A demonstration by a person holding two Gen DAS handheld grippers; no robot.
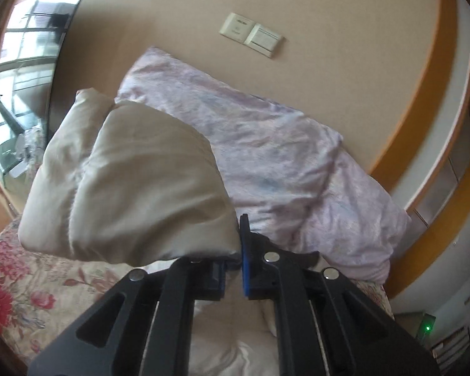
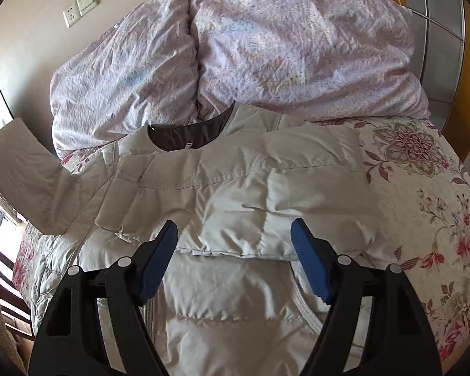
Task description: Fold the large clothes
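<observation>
So this was mid-fold on a puffy cream down jacket [image 2: 235, 188] spread on the flowery bedspread [image 2: 423, 194]. The left gripper [image 1: 233, 269] had its blue pads pinched nearly together on the end of the jacket's left sleeve [image 1: 131, 188], which was lifted up in the air right ahead of it. From the right wrist view you could see that same sleeve sticking up off to the far left. The other sleeve already lay folded across the chest, just ahead of the right gripper [image 2: 235, 250], which hung wide open over the jacket's middle, holding nothing.

My guess at the next move: swing the raised sleeve across the chest on top of the other one and let go, with the right gripper maybe pinning the body so it doesn't slide.

Hard to make out: the actual pinch point, since the sleeve bulged over the left finger. The jacket's hem was cut off behind the right gripper. A crumpled lilac duvet [image 2: 266, 47] was piled beyond the collar.
</observation>
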